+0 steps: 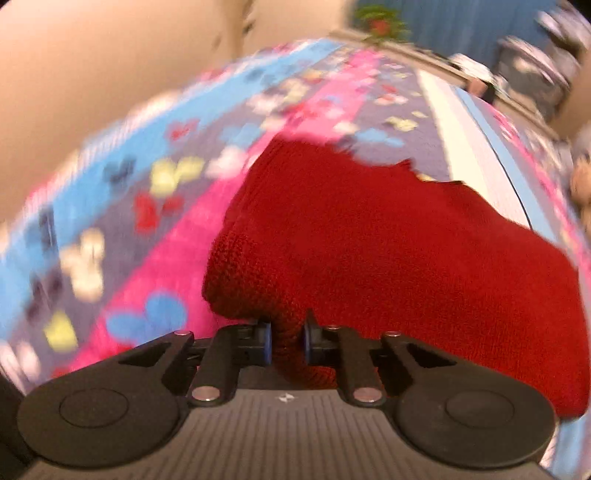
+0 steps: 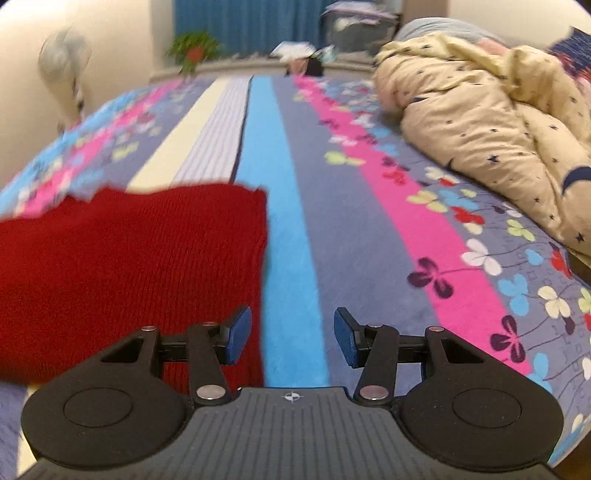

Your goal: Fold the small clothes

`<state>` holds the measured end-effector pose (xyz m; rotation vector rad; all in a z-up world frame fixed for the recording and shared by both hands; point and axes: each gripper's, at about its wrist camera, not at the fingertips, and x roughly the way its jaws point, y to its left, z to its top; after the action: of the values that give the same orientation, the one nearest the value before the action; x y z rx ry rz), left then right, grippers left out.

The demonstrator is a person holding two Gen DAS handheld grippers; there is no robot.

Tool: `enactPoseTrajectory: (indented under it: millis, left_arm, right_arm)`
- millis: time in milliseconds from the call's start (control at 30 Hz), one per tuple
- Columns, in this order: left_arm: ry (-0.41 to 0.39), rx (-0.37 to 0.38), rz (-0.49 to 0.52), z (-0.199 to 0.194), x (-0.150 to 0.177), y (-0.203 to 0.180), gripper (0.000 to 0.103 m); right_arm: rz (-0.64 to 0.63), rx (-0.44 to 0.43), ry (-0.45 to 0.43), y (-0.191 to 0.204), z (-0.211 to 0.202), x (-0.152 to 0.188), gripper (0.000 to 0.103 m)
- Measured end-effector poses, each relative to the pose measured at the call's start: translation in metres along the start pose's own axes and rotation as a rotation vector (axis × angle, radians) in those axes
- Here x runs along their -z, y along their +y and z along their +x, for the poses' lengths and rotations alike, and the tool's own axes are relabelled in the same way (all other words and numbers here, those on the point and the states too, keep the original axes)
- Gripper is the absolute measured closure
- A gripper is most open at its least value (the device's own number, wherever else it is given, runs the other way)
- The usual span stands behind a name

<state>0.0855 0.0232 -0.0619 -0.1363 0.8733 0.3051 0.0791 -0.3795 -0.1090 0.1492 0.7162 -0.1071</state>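
Observation:
A red knitted garment (image 1: pixel 369 236) lies on the striped, flower-patterned bed sheet (image 1: pixel 155 229). My left gripper (image 1: pixel 288 345) is shut on a bunched fold of the red knit at its near edge. In the right wrist view the same red garment (image 2: pixel 129 266) fills the left side, lying flat with its right edge along the blue stripe. My right gripper (image 2: pixel 293 338) is open and empty, just right of that edge, above the sheet (image 2: pixel 332 221); its left pad (image 2: pixel 240 334) overlaps the garment's edge in the view.
A cream quilt with dark stars (image 2: pixel 491 122) is heaped on the right side of the bed. At the far end are a potted plant (image 2: pixel 194 50), blue curtains (image 2: pixel 251 22) and a pile of things (image 2: pixel 354 26). A fan (image 2: pixel 64 59) stands at the left.

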Motion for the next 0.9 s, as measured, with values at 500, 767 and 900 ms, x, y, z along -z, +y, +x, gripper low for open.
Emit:
enactPoseTrajectory:
  millis: [500, 767, 900]
  left_arm:
    - [-0.183, 0.557, 0.814, -0.047, 0.12, -0.278, 0.082]
    - [-0.183, 0.645, 0.786, -0.059, 0.104, -0.233, 0.041]
    - [-0.201, 0.544, 0.715, -0.059, 0.08, -0.18, 0.041]
  right_arm:
    - [0.251, 0.108, -0.173, -0.077, -0.015, -0.004, 0.051]
    - [0.291, -0.079, -0.085, -0.07, 0.001, 0.003, 0.05]
    - [0.253, -0.219, -0.037, -0.045, 0.013, 0.001, 0.044]
